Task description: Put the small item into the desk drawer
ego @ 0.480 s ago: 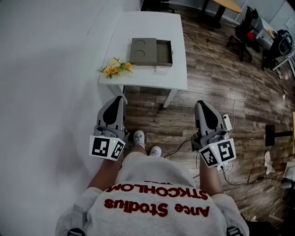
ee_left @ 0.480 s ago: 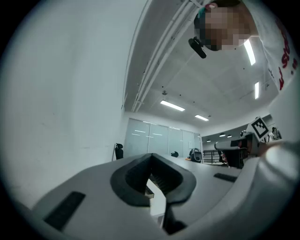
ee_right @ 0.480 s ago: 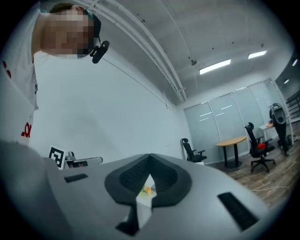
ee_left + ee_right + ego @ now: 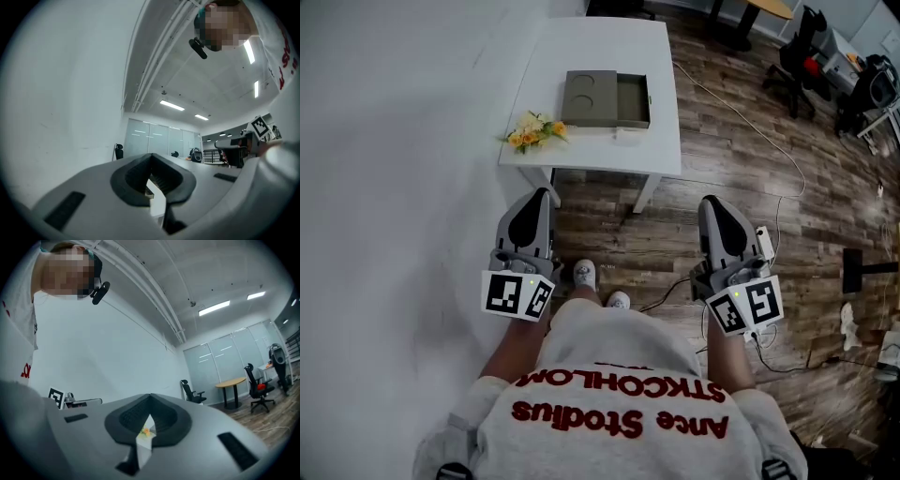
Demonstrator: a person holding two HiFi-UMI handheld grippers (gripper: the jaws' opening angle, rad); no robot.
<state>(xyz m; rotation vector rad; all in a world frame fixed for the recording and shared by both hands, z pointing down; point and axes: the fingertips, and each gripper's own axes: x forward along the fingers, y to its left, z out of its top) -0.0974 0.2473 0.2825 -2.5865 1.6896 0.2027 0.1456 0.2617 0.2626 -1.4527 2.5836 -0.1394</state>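
Drawer (image 4: 633, 99) stands open on the far desk (image 4: 591, 161), small white item (image 4: 627, 138) just near it. Left hand-held gripper (image 4: 540, 197) and right hand-held gripper (image 4: 711, 202), both closed and empty, point toward it. It lies well ahead, roughly midway between them.

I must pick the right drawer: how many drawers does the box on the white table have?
1. The drawer stands pulled open at the end of the box toward the head view's right. The box's other sides are hidden, so more may exist.
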